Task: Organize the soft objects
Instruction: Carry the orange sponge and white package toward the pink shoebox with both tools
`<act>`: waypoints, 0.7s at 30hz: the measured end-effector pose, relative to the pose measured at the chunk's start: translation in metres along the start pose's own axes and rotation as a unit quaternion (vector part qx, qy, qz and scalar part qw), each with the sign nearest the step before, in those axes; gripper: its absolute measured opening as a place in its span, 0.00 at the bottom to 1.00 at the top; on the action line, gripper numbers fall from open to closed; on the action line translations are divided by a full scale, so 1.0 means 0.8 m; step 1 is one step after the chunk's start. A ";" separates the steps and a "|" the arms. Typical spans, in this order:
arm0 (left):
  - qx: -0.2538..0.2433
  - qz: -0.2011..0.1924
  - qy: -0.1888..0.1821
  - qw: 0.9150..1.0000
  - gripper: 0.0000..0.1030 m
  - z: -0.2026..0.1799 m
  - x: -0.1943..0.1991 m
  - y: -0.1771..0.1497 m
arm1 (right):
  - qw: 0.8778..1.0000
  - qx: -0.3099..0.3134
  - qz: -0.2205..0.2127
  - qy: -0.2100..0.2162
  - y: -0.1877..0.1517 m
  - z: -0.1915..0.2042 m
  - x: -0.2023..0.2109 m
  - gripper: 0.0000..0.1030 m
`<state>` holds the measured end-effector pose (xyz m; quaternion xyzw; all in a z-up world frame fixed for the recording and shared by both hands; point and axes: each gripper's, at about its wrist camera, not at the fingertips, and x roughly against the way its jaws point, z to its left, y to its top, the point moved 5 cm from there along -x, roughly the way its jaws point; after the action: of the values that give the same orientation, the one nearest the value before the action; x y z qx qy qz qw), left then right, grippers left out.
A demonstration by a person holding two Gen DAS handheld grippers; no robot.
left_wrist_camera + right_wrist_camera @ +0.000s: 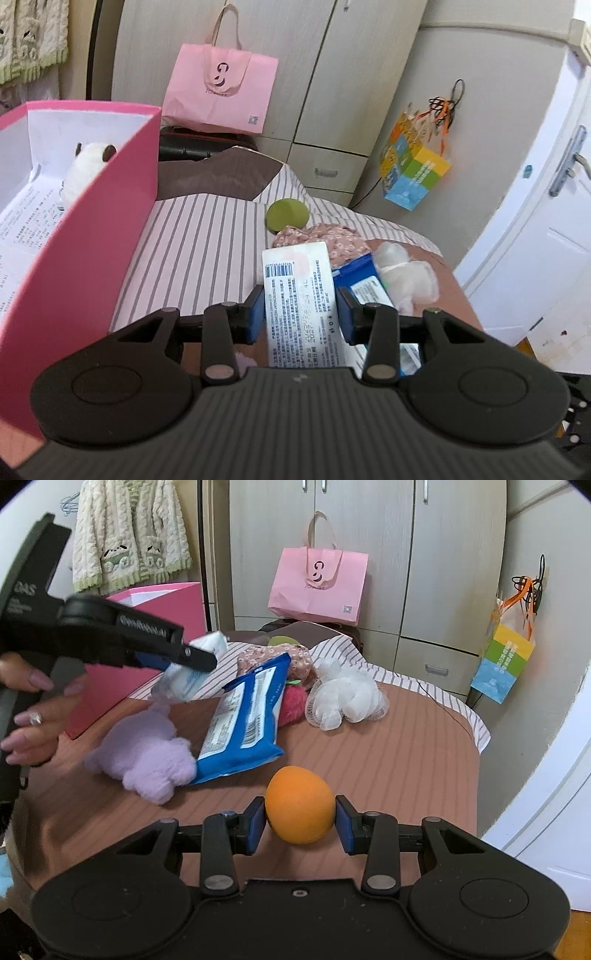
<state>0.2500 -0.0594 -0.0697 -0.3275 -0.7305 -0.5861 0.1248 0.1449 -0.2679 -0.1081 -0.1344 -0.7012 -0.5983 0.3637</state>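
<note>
1. Left wrist view: the left tongs (300,314) pinch a white tissue pack (301,295), one blue pad on each long side, and the pack is lifted off the bed (207,251).
2. The pink box (107,236) stands open just to the left, with a white plush toy (86,173) already inside against its far wall.
3. Beyond the pack lie a green ball (287,215), a floral cloth (325,236), a blue wipes packet (364,280) and a white mesh sponge (402,273), close together.
4. Right wrist view: the right tongs (300,818) are closed on an orange ball (300,805), a pad touching each side of it; whether it is off the bed's brown cover I cannot tell.
5. The left tongs (192,655) show from the side here, carrying the pack (195,664) above a purple plush toy (146,753), near the box (162,605).
6. The wipes packet (245,716) leans on a red plush (293,705), with the sponge (345,698) just beside.
7. Risks, as I judge them: the pack is soft and held near its lower end, so it may bend or slide out on the way over the box wall.
8. It may also catch the pink rim if carried too low.
9. The ball is round and smooth; a loose squeeze may let it roll toward the bed's edge.
10. Both tongs heading for one box may collide.
</note>
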 end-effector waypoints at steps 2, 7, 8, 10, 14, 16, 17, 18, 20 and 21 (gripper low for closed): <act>-0.005 0.006 -0.015 1.000 0.38 0.000 0.010 -0.002 | 1.000 0.005 0.001 0.004 -0.002 0.005 0.005 0.43; -0.008 0.022 -0.033 0.999 0.38 0.007 0.036 -0.018 | 1.000 0.006 0.009 0.012 -0.011 0.017 0.011 0.43; -0.010 0.023 -0.034 0.999 0.38 0.009 0.042 -0.022 | 1.000 0.006 0.010 0.016 -0.013 0.020 0.013 0.43; -0.015 0.029 -0.040 0.999 0.38 0.013 0.057 -0.031 | 1.000 0.011 0.010 0.023 -0.016 0.027 0.019 0.43; -0.024 0.046 -0.053 0.997 0.38 0.022 0.086 -0.051 | 0.999 0.018 0.016 0.040 -0.015 0.041 0.028 0.43; -0.025 0.056 -0.057 0.996 0.38 0.028 0.098 -0.059 | 0.998 0.022 0.018 0.050 -0.013 0.052 0.032 0.43; -0.024 0.062 -0.060 0.996 0.38 0.032 0.104 -0.062 | 0.998 0.027 0.020 0.057 -0.012 0.059 0.034 0.43; -0.023 0.067 -0.062 0.996 0.38 0.035 0.110 -0.065 | 0.997 0.031 0.021 0.064 -0.011 0.066 0.036 0.43; -0.015 0.083 -0.070 0.994 0.38 0.043 0.118 -0.071 | 0.996 0.046 0.022 0.074 -0.009 0.081 0.040 0.43; -0.011 0.090 -0.070 0.993 0.38 0.048 0.122 -0.075 | 0.995 0.055 0.022 0.075 -0.009 0.089 0.042 0.43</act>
<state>0.1468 0.0032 -0.0720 -0.4335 -0.6983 -0.5564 0.1221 0.0919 -0.2117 -0.0924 -0.0845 -0.7007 -0.5591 0.4350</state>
